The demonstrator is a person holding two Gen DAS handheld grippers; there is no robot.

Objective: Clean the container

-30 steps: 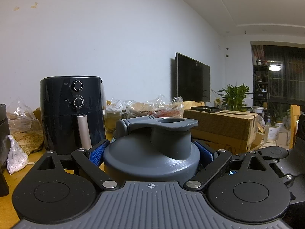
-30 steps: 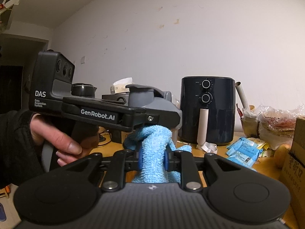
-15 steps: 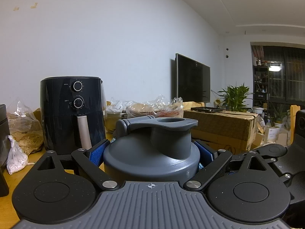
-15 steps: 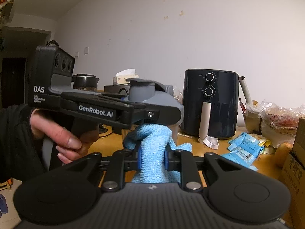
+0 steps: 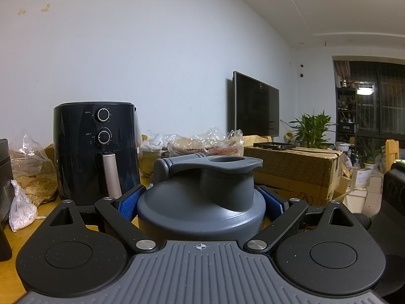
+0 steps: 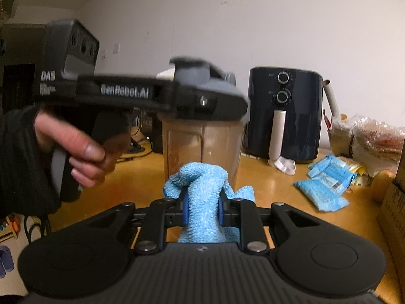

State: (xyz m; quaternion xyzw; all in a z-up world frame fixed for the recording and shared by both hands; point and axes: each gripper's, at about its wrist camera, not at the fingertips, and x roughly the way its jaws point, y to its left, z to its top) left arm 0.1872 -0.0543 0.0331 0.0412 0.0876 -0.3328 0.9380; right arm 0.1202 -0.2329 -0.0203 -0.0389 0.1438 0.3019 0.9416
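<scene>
The left tool (image 5: 201, 200) is clamped on the grey lid (image 5: 202, 202) of the container (image 6: 202, 147), a clear shaker cup standing on the wooden bench (image 6: 265, 177) in front of the black air fryer (image 6: 284, 114), the person's hand (image 6: 81, 149) round the handle. The right tool (image 6: 202, 209) is closed tight on a blue cloth (image 6: 202, 197), held just near of the cup's lower wall; whether cloth and cup touch I cannot tell. The grip is on the lid alone, so a hard sideways rub low down could, I'd judge, twist the cup under its lid or tip it, and the brownish film inside suggests a mess if the lid came loose. The cloth is pinched at 1 fold with loose ends hanging, so it might slide out under pressure. Count: 1 container, 1 lid, 1 cloth, 2 tools, 1 air fryer, several blue packets (image 6: 326, 179) on the right, exact number unclear.
</scene>
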